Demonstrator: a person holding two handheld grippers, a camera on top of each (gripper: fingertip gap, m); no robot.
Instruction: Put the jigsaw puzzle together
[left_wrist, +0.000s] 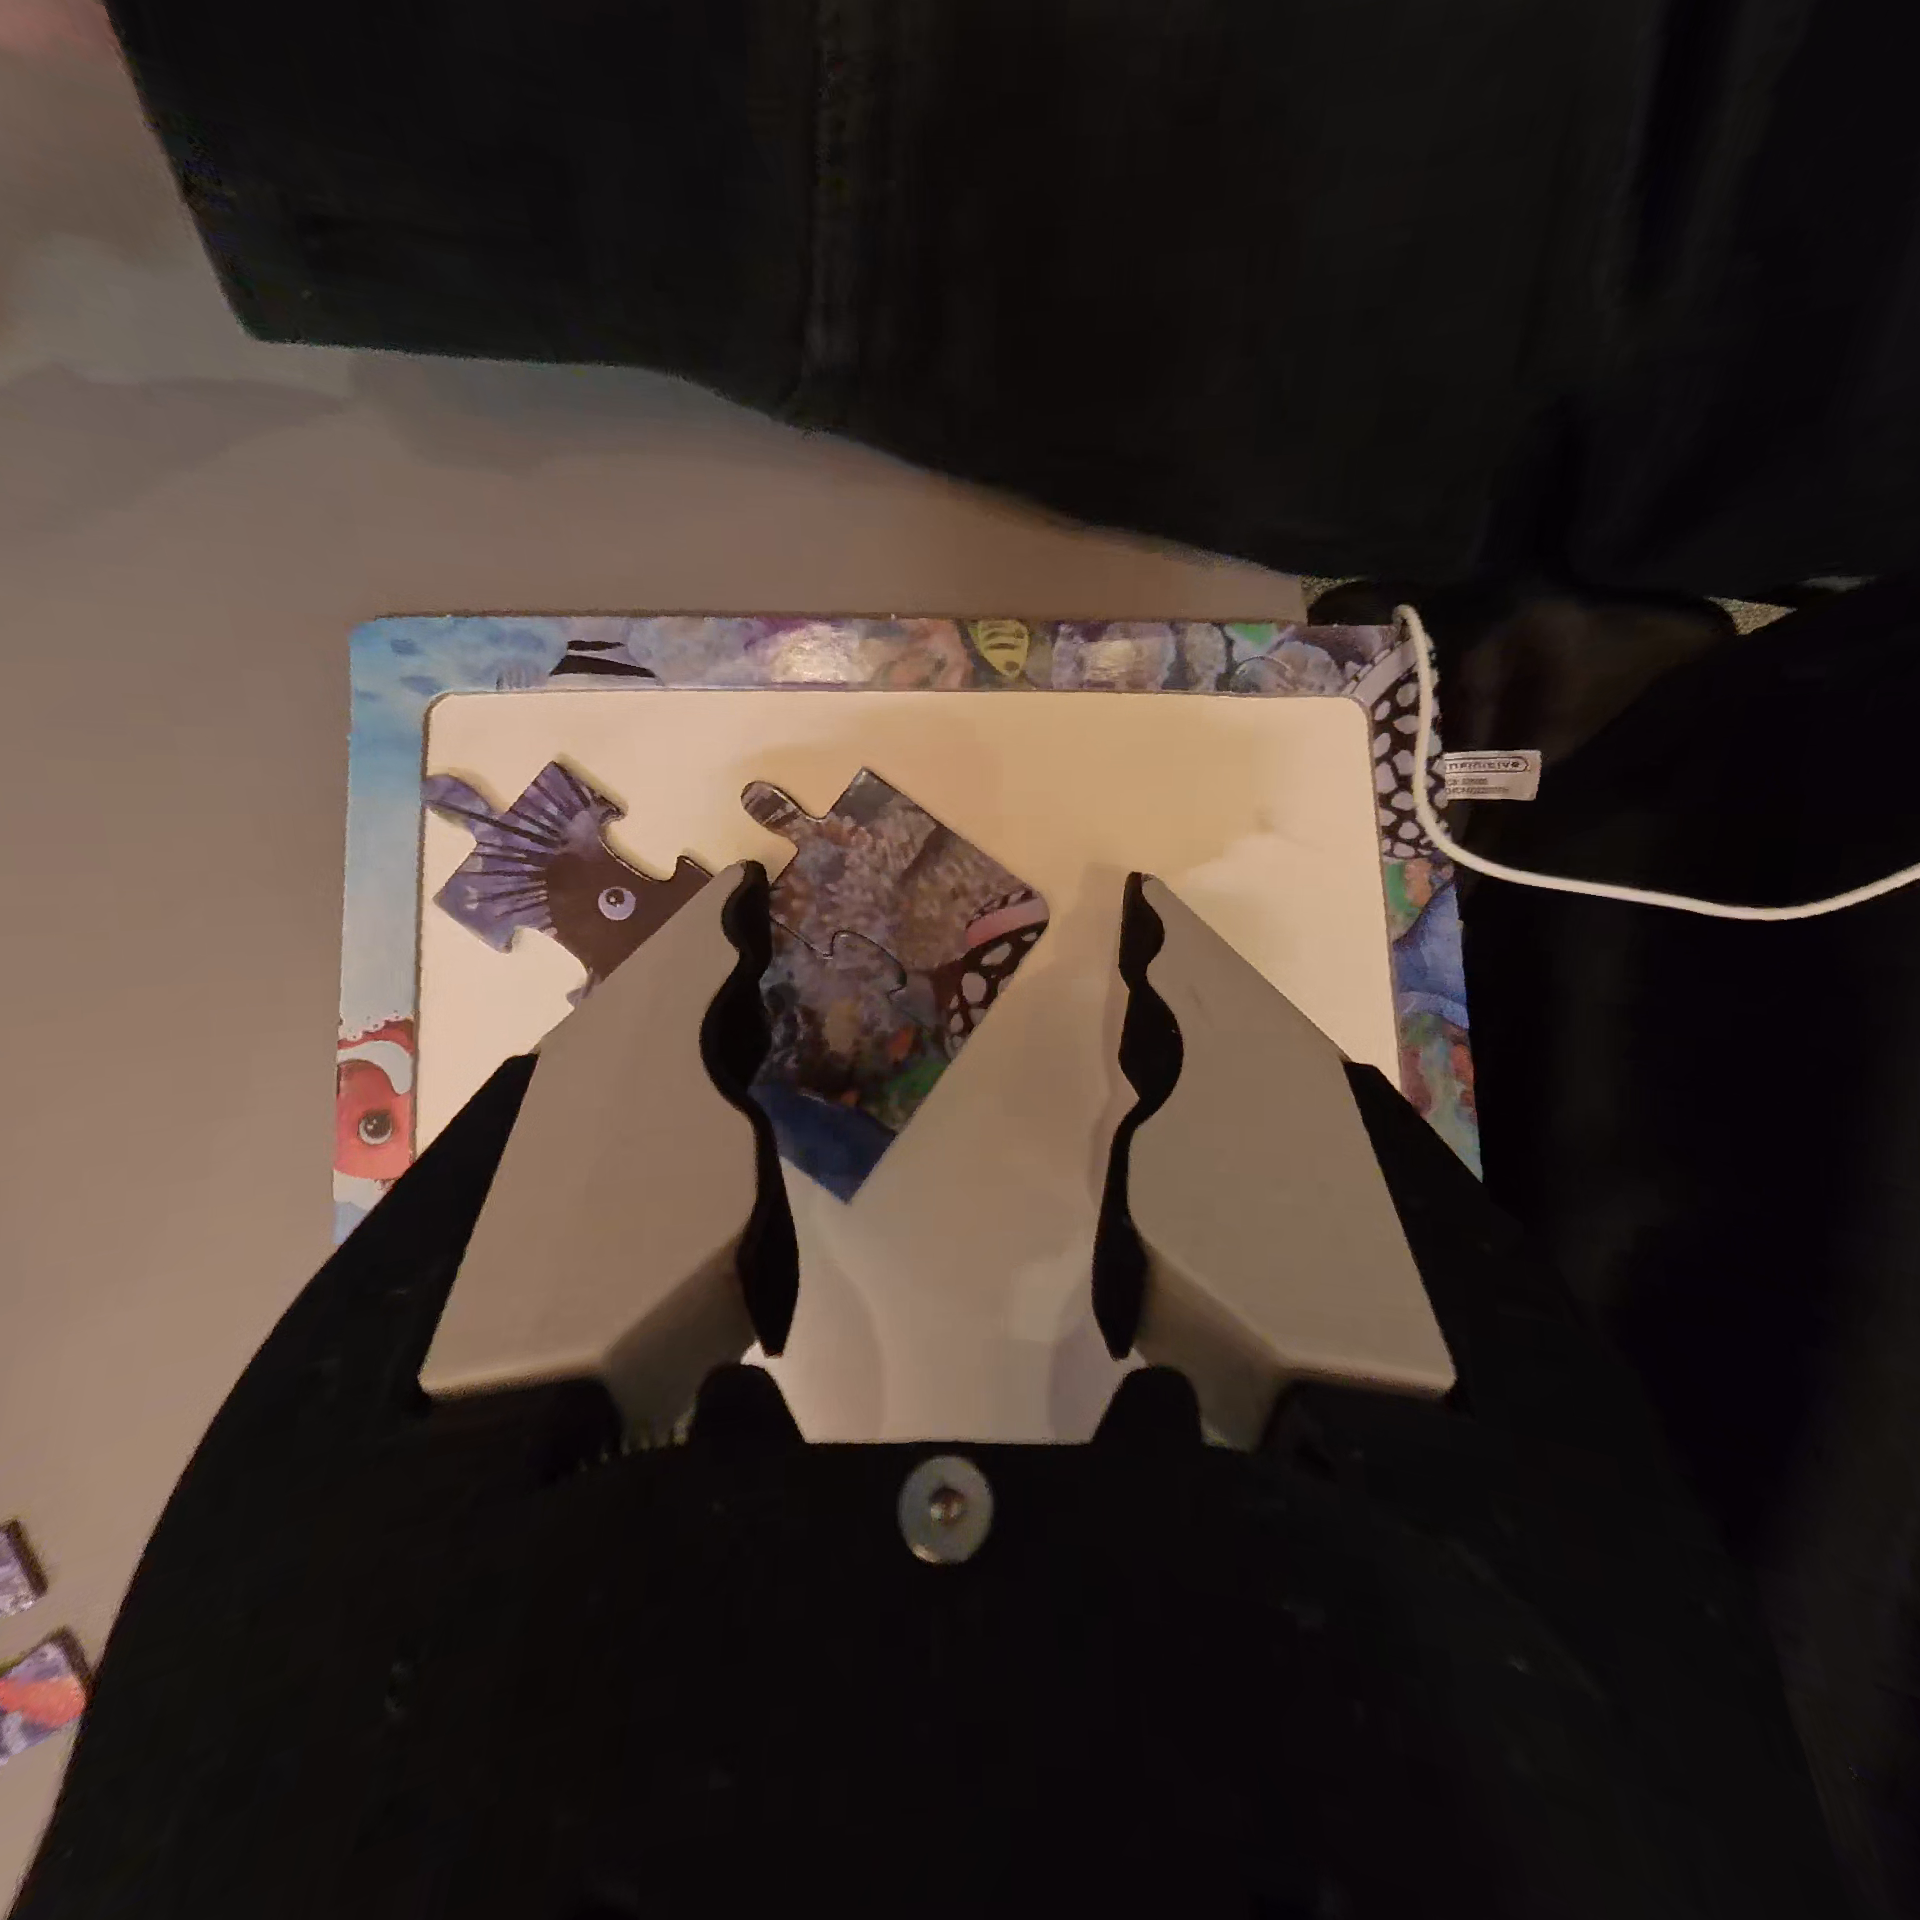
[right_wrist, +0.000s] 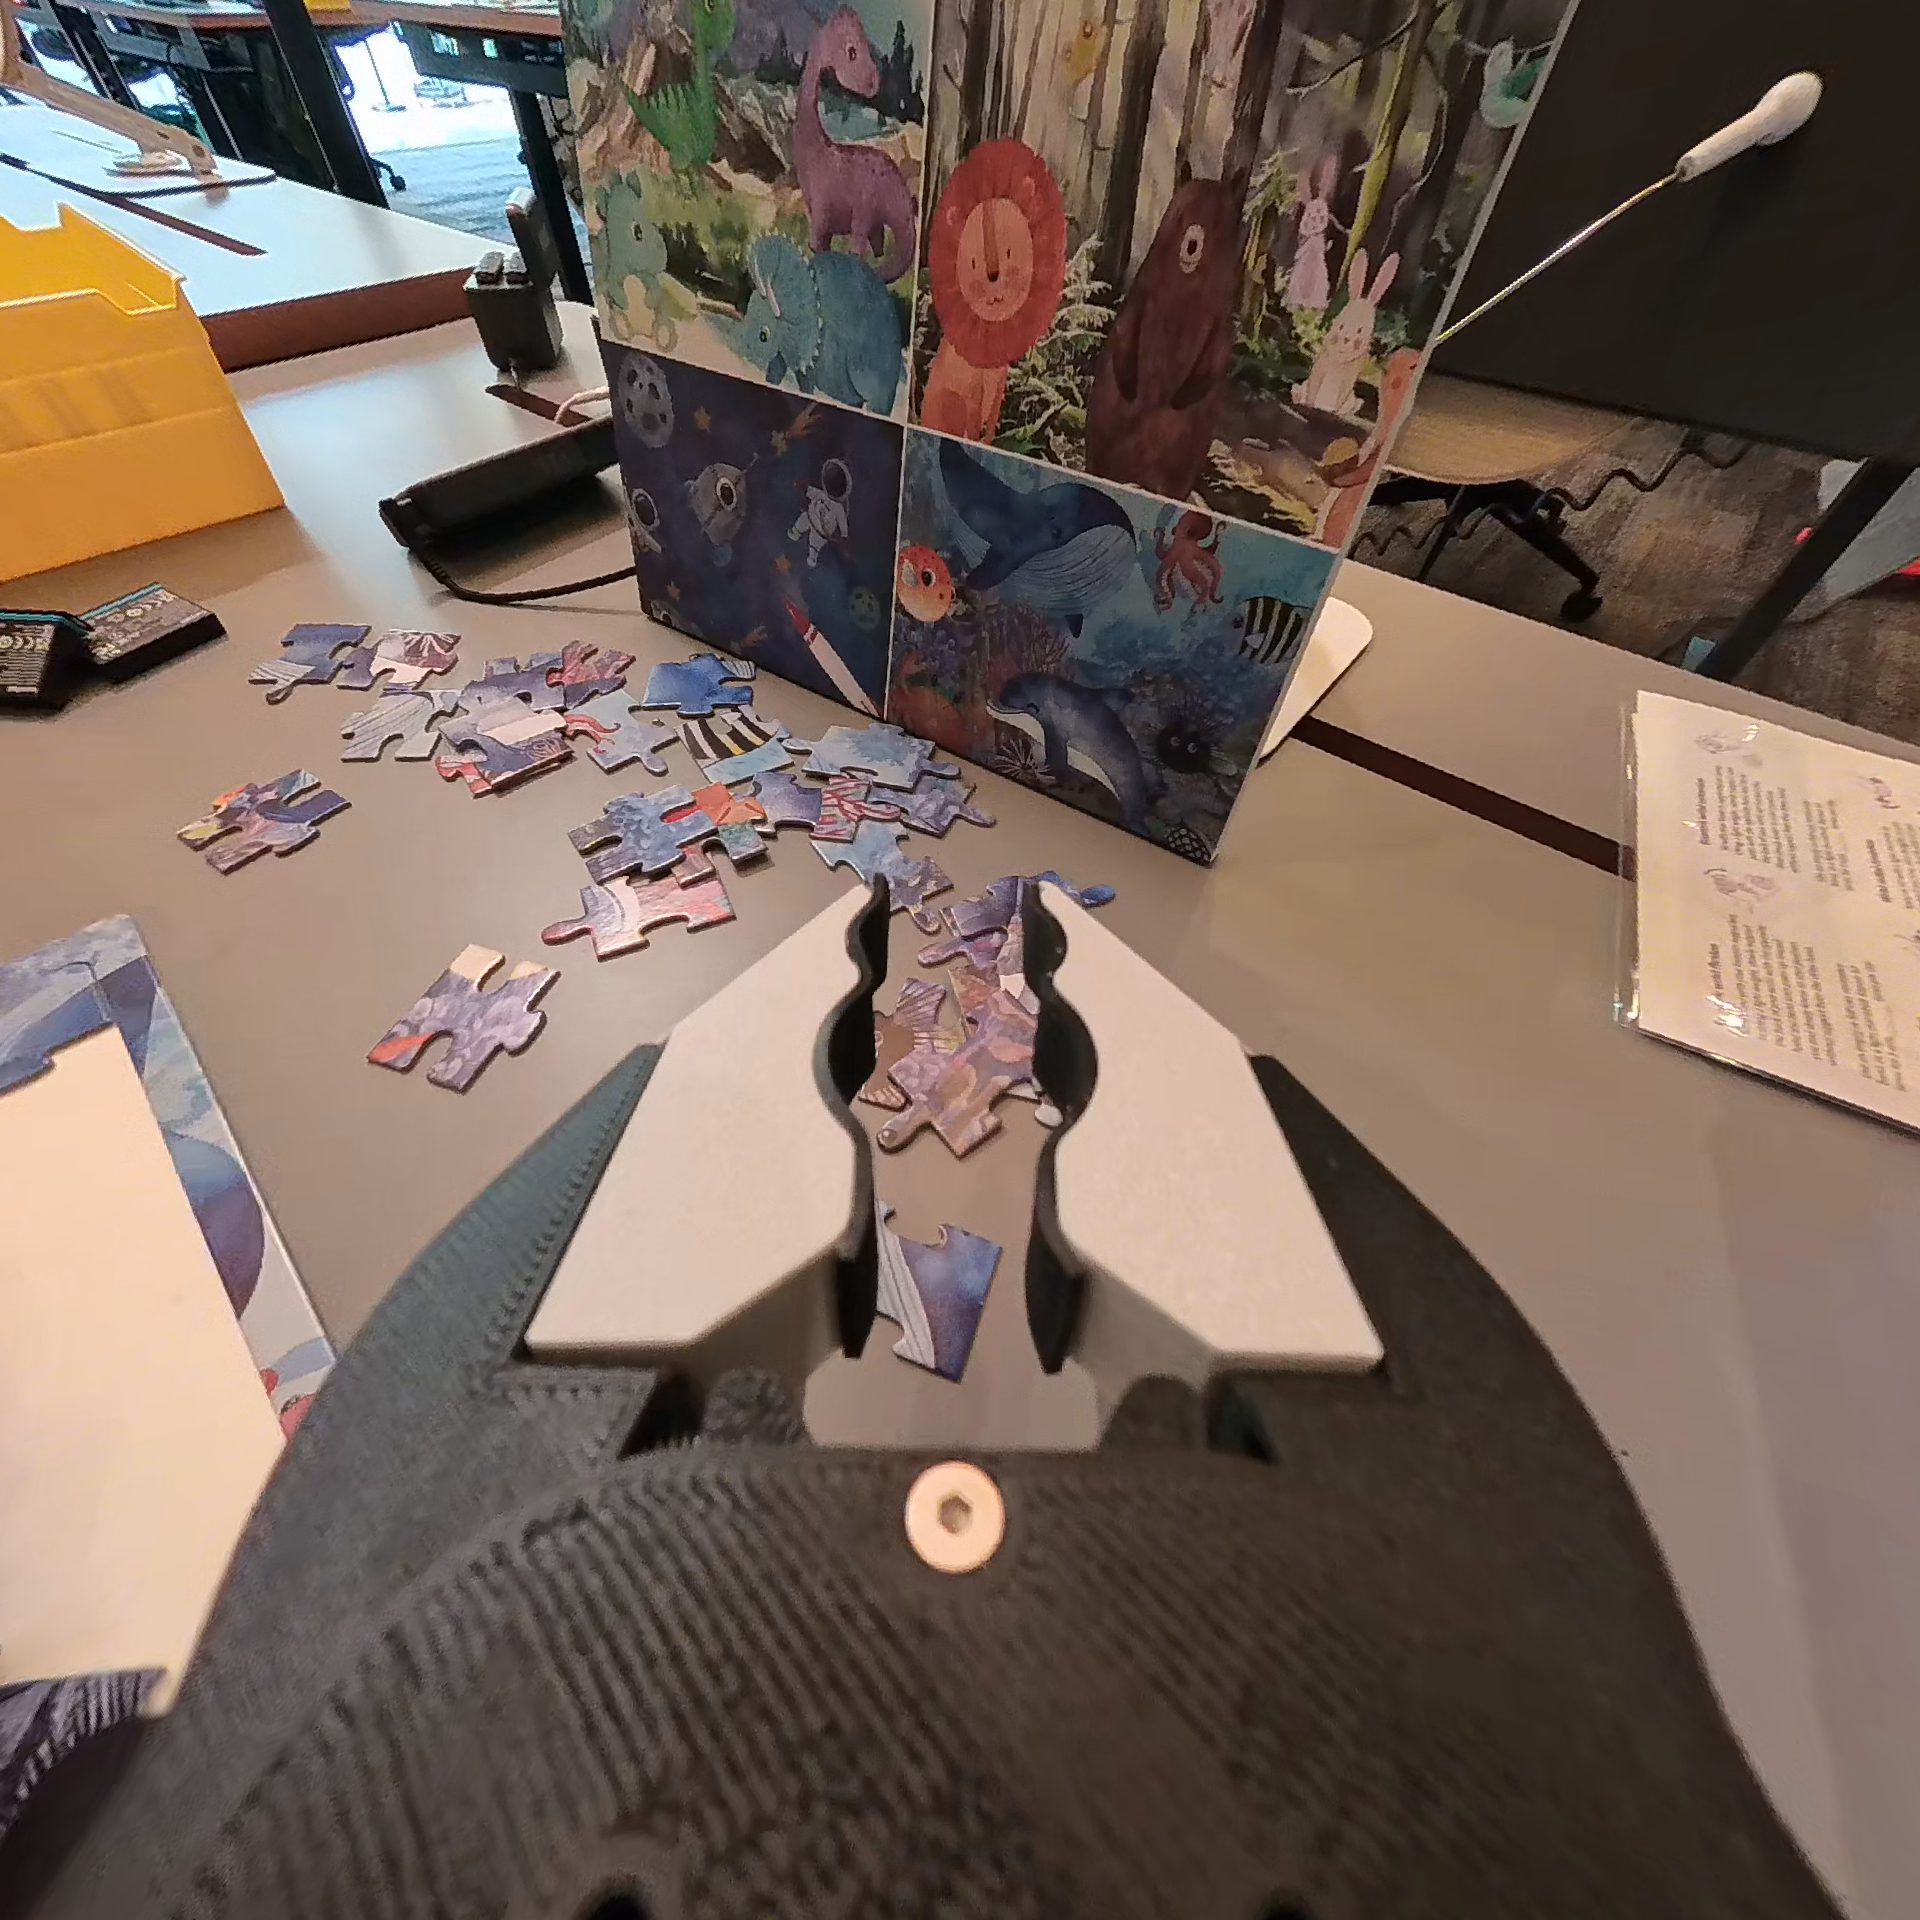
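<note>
The right gripper (right_wrist: 951, 914), jaws narrowly apart and empty, hangs directly above the loose pieces (right_wrist: 956, 1049). The left gripper (left_wrist: 940, 883), spread wide and holding nothing, is over the puzzle tray (left_wrist: 1195, 769).

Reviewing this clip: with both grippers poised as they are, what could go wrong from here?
1. The left hand-held gripper hangs open over the joined pieces lying loose and crooked in the puzzle tray; a nudge may separate them.
2. The right hand-held gripper is over overlapping loose pieces; closing may grab several or scatter them.
</note>
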